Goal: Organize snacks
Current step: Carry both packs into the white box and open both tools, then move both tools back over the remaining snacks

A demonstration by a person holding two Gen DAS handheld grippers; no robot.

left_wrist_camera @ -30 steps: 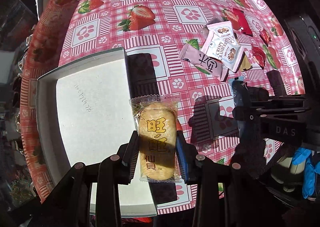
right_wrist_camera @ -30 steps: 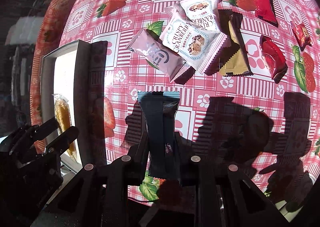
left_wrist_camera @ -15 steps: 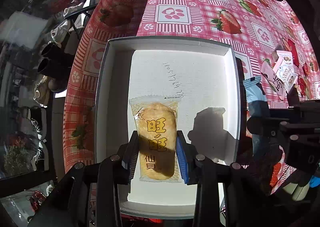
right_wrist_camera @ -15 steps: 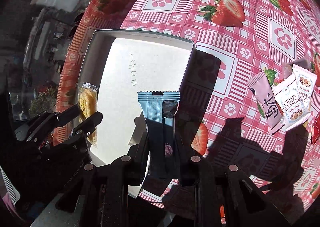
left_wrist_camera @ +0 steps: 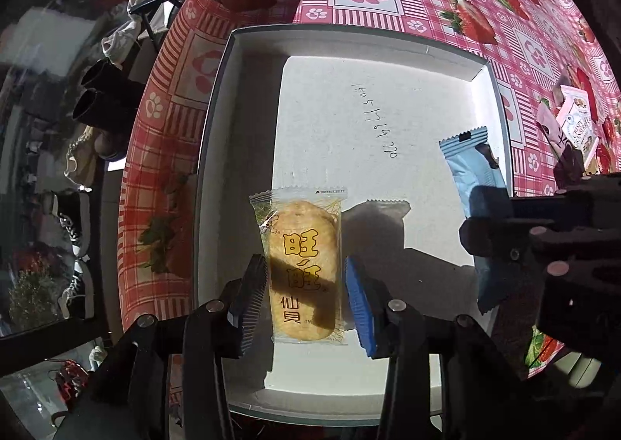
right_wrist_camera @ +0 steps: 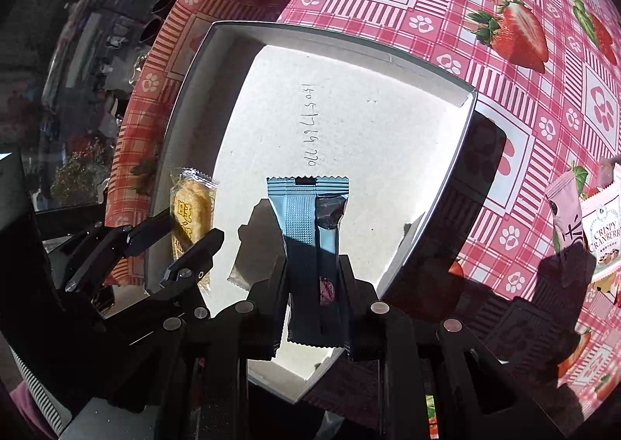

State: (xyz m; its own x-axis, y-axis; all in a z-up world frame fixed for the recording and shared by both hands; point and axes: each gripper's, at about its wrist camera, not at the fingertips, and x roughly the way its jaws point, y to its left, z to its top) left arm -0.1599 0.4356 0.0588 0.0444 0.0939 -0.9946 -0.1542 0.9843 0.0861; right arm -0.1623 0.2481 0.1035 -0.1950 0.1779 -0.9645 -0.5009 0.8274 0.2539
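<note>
A white shallow box (left_wrist_camera: 248, 52) lies on the strawberry tablecloth; it also shows in the right wrist view (right_wrist_camera: 458, 137). My left gripper (left_wrist_camera: 304, 296) is over its near left part. Its jaws stand slightly apart from a yellow rice cracker packet (left_wrist_camera: 302, 261), which seems to rest on the box floor. My right gripper (right_wrist_camera: 314, 281) is shut on a blue snack bar (right_wrist_camera: 306, 215) and holds it above the box, right of the cracker packet (right_wrist_camera: 190, 215). The blue bar also shows in the left wrist view (left_wrist_camera: 473, 176).
Pink and white snack packets (right_wrist_camera: 597, 222) lie on the cloth to the right of the box, also in the left wrist view (left_wrist_camera: 574, 125). The table edge is just left of the box, with shoes (left_wrist_camera: 73, 222) on the floor below.
Both grippers moved further over the box. The left jaws have opened a little around the cracker packet. The right gripper carried the blue bar from the box's right edge to above its floor.
</note>
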